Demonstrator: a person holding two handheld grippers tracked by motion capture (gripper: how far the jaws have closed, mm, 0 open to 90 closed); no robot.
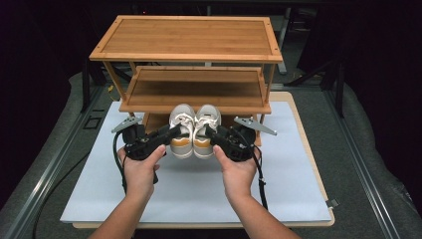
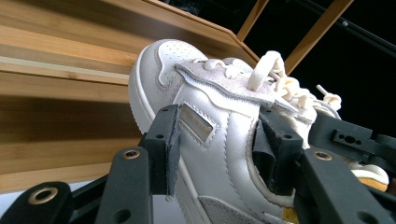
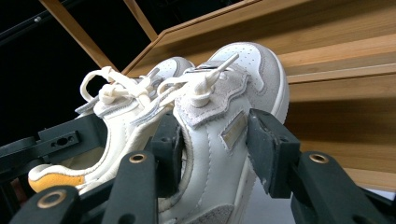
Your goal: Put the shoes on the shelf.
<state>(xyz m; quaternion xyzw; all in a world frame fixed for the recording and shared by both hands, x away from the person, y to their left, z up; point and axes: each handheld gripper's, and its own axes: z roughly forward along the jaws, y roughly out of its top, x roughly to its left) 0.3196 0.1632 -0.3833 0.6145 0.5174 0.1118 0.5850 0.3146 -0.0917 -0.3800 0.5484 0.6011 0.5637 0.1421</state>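
A pair of white sneakers with cream laces and orange heel patches is held side by side, toes toward the wooden shoe rack [image 1: 185, 56]. My left gripper [image 1: 171, 133] is shut on the left sneaker [image 1: 181, 130]. In the left gripper view, that gripper [image 2: 219, 150] clamps the left sneaker [image 2: 201, 88] across its outer side and collar. My right gripper [image 1: 209, 135] is shut on the right sneaker [image 1: 205, 129]. The right gripper view has that gripper [image 3: 219, 154] pinching the right sneaker [image 3: 229, 88] the same way, with the left sneaker [image 3: 119, 116] beside it. Both shoes hang just in front of the rack's lowest shelf.
The rack has a bare top shelf and a bare middle shelf [image 1: 194, 92]. It stands on a white mat [image 1: 199, 191] over a wooden board. Grey floor with metal rails [image 1: 54, 164] runs along both sides; the background is dark.
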